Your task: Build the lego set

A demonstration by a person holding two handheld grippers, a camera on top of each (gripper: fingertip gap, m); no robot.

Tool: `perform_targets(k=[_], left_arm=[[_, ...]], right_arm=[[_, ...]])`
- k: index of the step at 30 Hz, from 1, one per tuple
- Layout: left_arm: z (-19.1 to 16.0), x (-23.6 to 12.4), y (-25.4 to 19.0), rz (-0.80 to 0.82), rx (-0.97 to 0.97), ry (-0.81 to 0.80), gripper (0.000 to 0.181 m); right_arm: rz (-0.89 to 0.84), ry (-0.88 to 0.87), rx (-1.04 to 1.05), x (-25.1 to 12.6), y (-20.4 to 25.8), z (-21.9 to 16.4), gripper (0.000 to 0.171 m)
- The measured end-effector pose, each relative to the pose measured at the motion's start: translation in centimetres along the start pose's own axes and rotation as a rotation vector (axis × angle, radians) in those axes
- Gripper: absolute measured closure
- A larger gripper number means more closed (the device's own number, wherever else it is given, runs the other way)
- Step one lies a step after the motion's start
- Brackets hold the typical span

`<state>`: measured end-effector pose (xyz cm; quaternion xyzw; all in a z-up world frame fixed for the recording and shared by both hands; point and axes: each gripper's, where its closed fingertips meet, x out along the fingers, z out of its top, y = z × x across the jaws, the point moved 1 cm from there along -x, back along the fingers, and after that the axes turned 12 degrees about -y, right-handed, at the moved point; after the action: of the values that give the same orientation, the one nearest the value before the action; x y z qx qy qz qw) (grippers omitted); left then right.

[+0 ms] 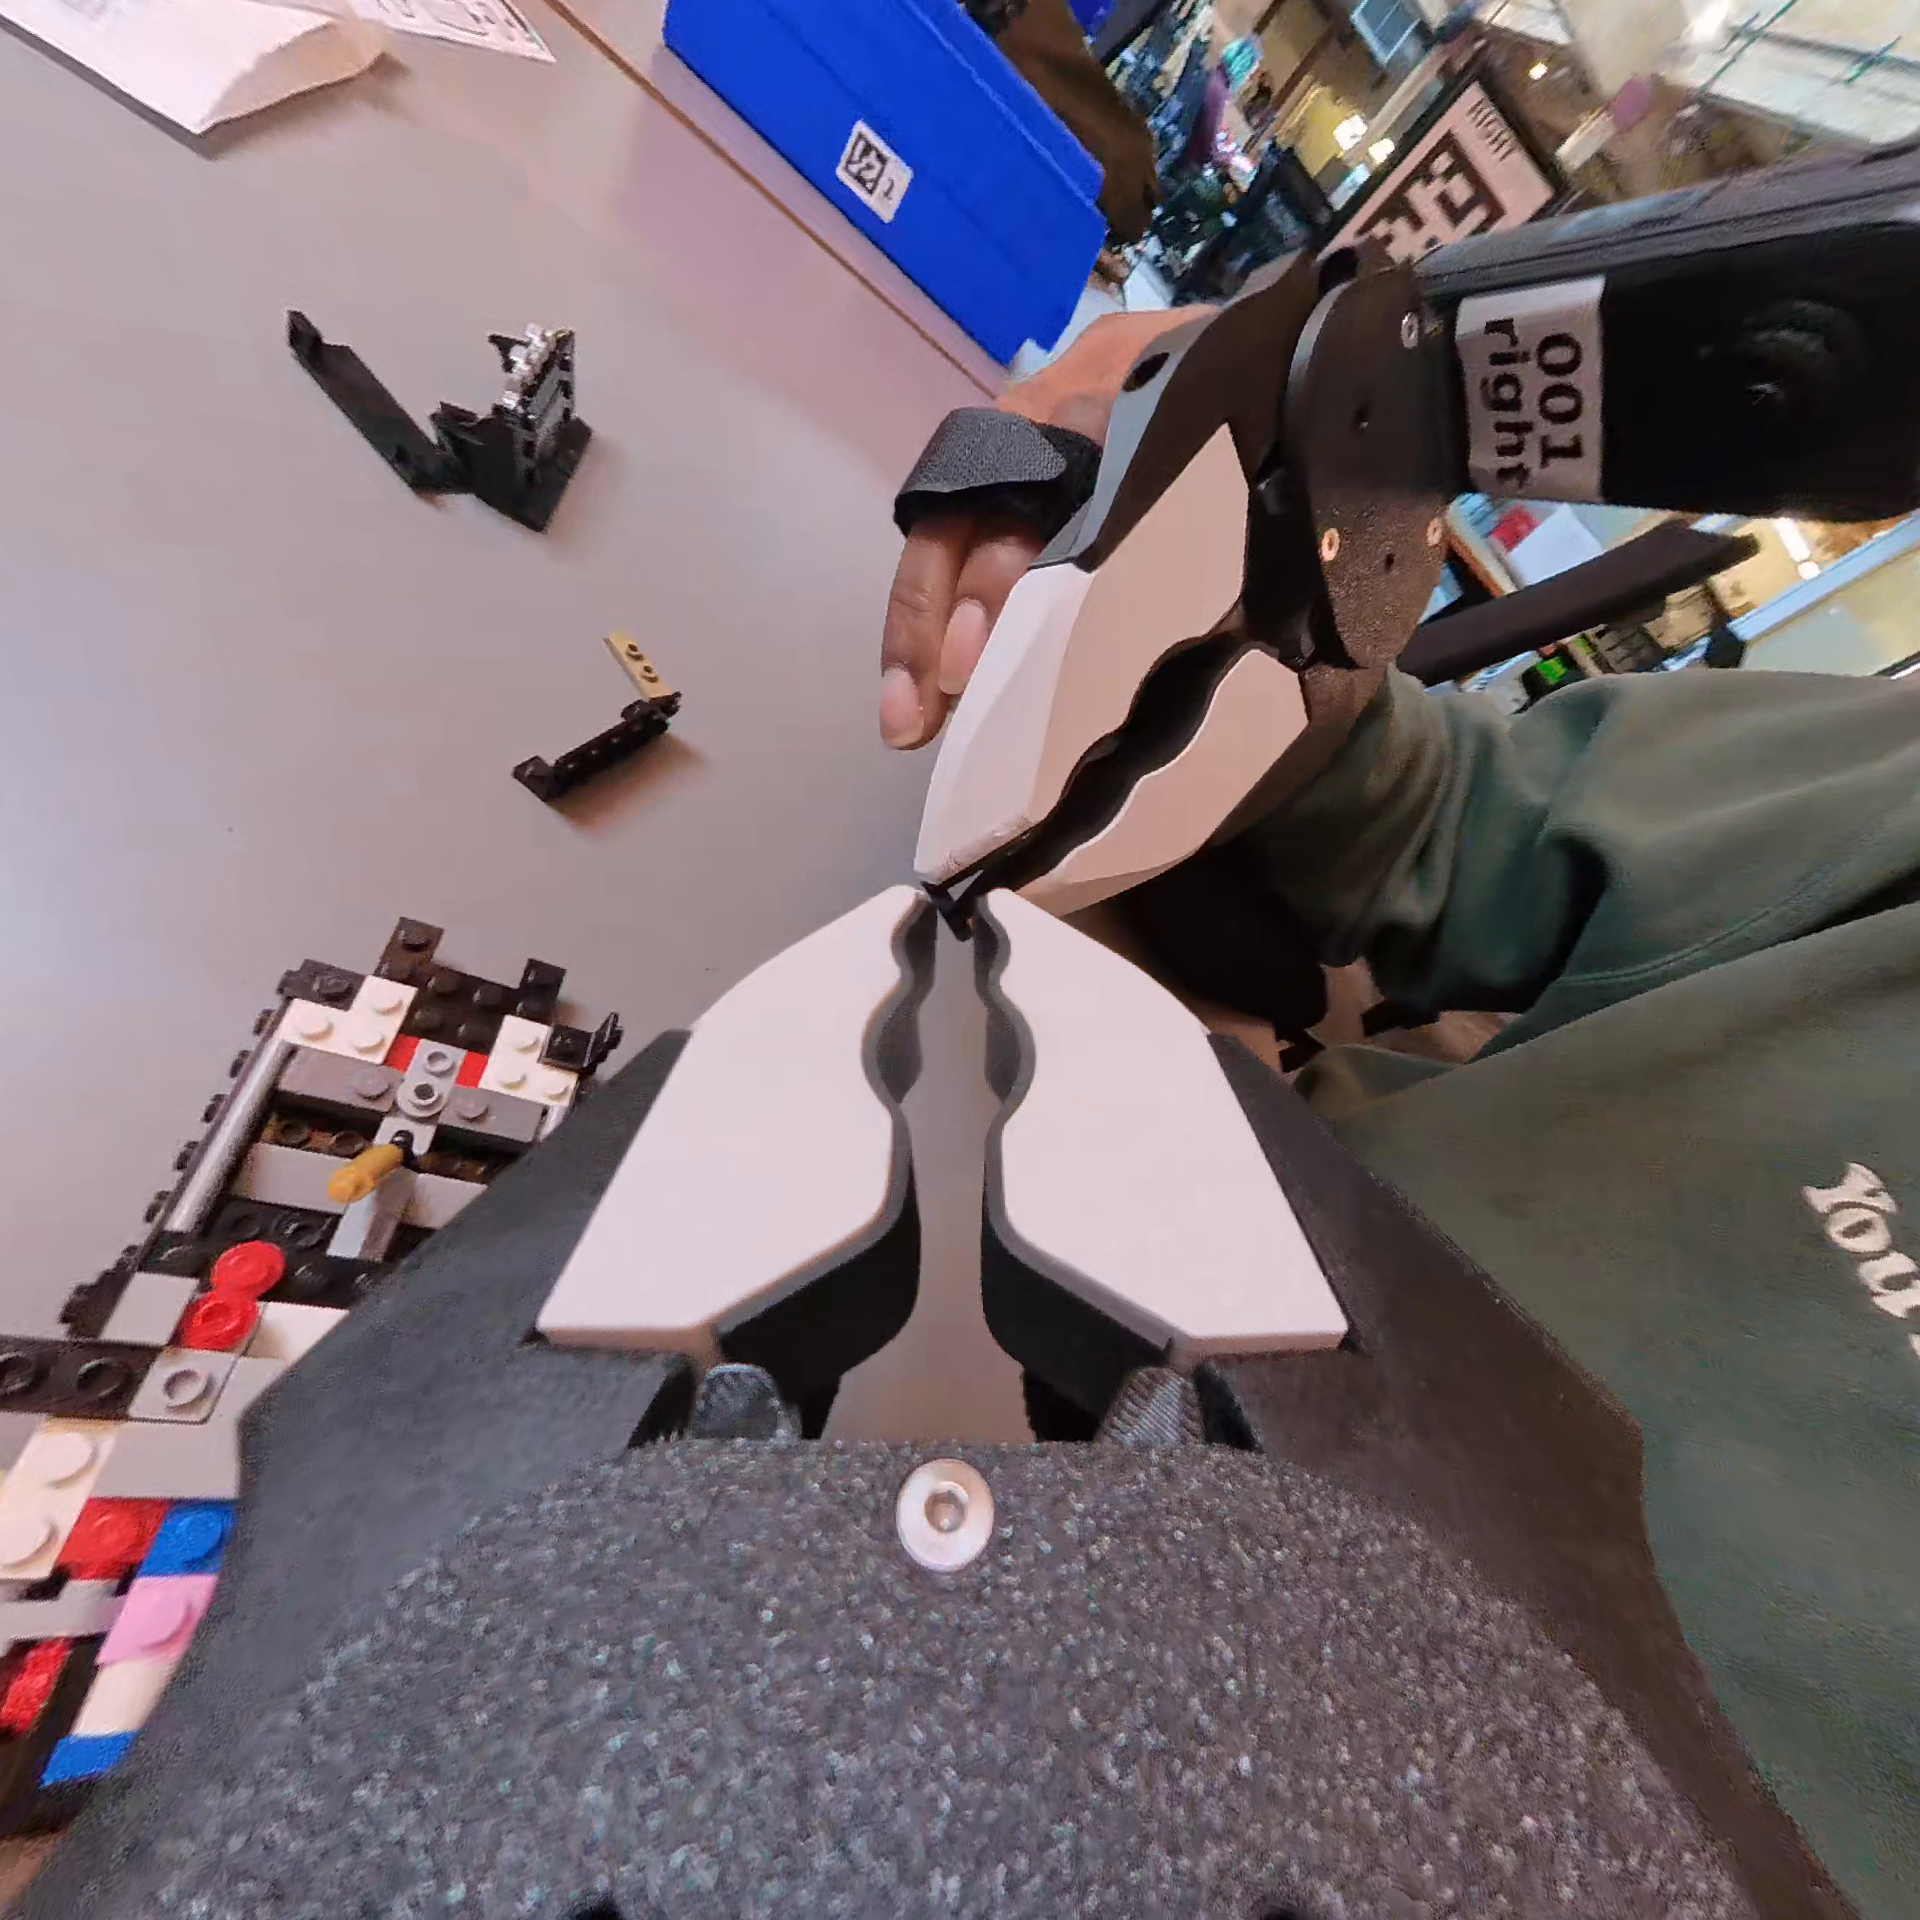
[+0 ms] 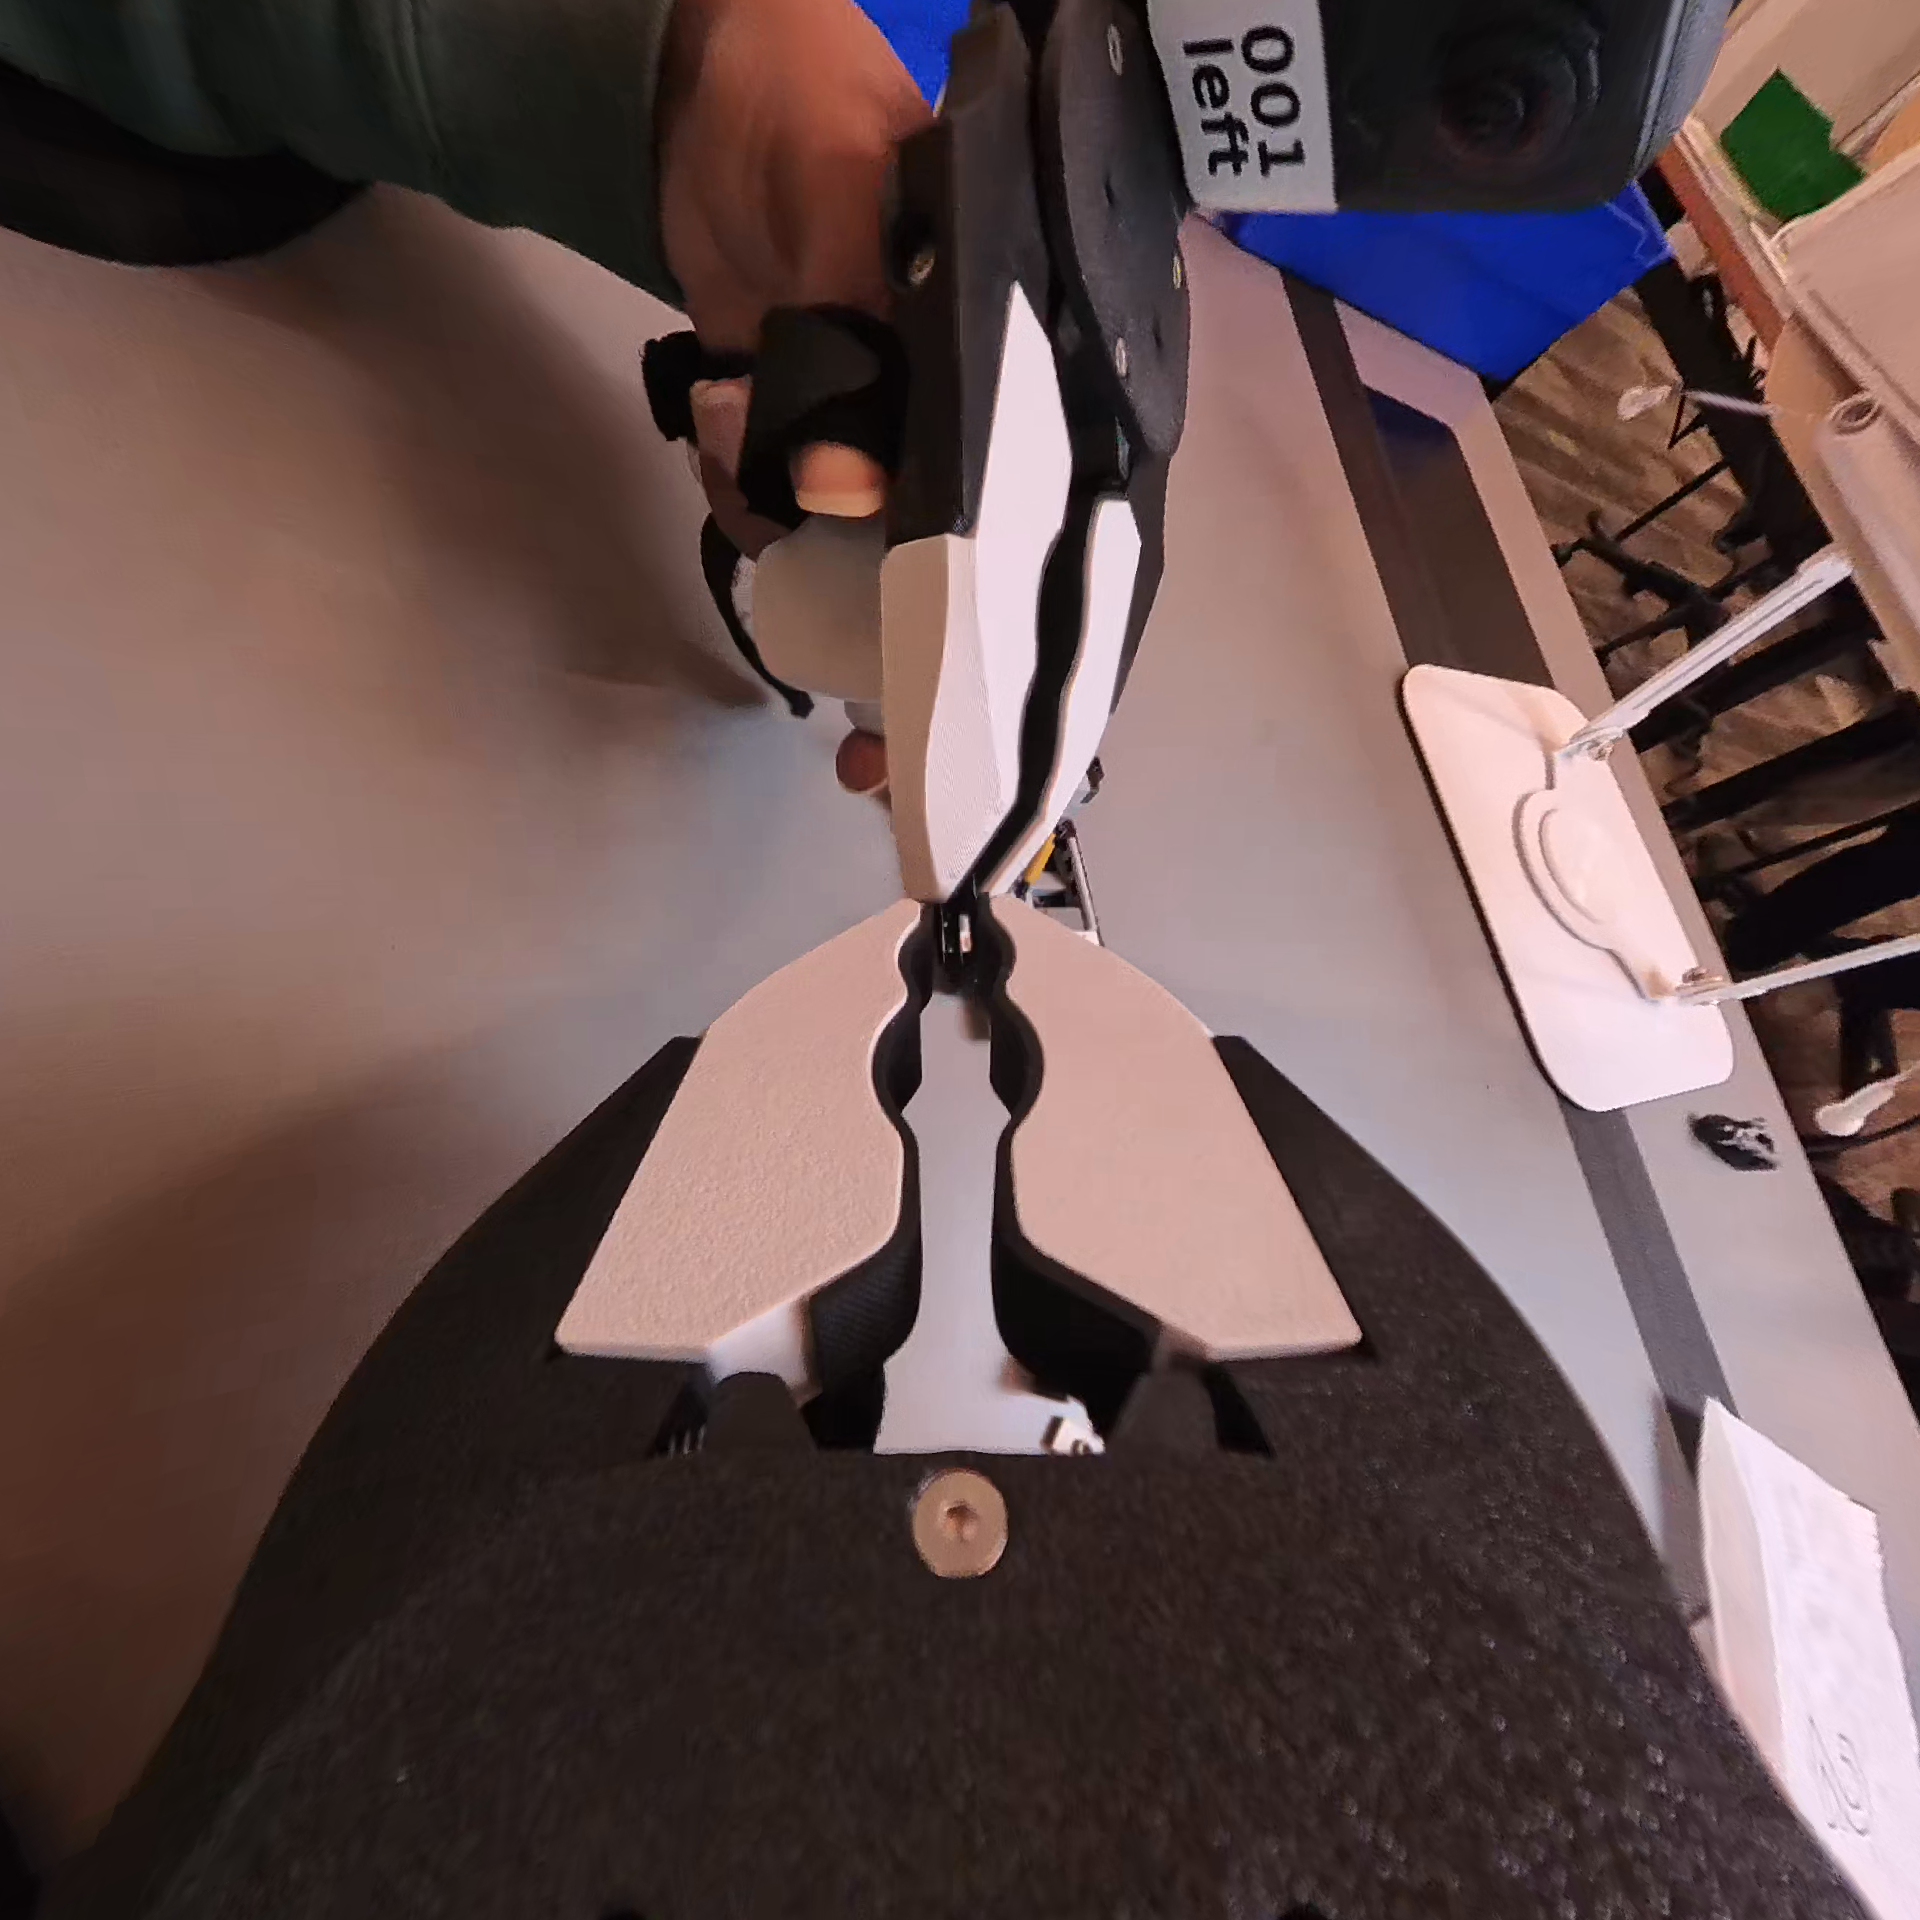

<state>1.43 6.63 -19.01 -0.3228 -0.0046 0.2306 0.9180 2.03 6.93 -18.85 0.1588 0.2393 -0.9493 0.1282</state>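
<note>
My left gripper (image 1: 951, 912) and my right gripper (image 2: 954, 940) meet tip to tip above the grey table (image 1: 260, 623). A small black brick piece (image 1: 953, 920) sits pinched between the tips of both; it also shows in the right wrist view (image 2: 951, 943). The right gripper (image 1: 968, 881) comes in from the upper right in the left wrist view, its jaws nearly closed. The left gripper (image 2: 964, 889) comes down from above in the right wrist view, also nearly closed. I cannot tell whether it is one piece or two joined. A hand holds each gripper.
A multicoloured brick build (image 1: 416, 1091) lies at lower left. A black brick assembly (image 1: 499, 436) and a black strip with a tan piece (image 1: 603, 743) lie farther out. A blue bin (image 1: 883, 156) and paper sheets (image 1: 208, 52) are at the table's far side. A white plate (image 2: 1558, 883) sits near the table edge. The tips of both grippers are at nearly the same place. The black brick assembly (image 1: 499, 436) is about equally far from each gripper, around 20 cm.
</note>
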Motion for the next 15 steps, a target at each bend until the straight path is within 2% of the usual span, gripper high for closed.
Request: perform_targets(k=[2, 4, 7, 9, 11, 13, 15], left_arm=[[0.2, -0.3, -0.1, -0.006, 0.004, -0.001, 0.176], [0.6, -1.0, 0.3, 0.065, 0.087, 0.033, 0.178], [4.3, -5.5, 1.5, 0.390, 0.371, 0.047, 0.178], [8.0, -11.9, 1.6, 0.725, 0.570, 0.017, 0.178], [10.0, -20.5, 1.5, 1.088, 0.674, 0.056, 0.178], [8.9, -29.7, 2.1, 1.386, 0.561, 0.181, 0.178], [7.5, -37.0, 3.1, 1.575, 0.373, 0.172, 0.178]], right_arm=[[-0.018, -0.022, -0.011, 0.0, -0.2, 0.5, 0.164], [-0.070, -0.065, -0.003, 0.0, -1.0, 1.0, 0.167], [-0.208, -0.117, 0.094, -0.7, -3.8, 0.6, 0.155], [-0.327, -0.113, 0.178, -1.7, -6.3, -0.7, 0.152], [-0.364, -0.063, 0.264, -2.5, -7.6, -2.6, 0.151], [-0.341, 0.018, 0.315, -2.7, -7.9, -4.4, 0.150], [-0.308, 0.092, 0.320, -2.8, -7.6, -5.7, 0.150]])
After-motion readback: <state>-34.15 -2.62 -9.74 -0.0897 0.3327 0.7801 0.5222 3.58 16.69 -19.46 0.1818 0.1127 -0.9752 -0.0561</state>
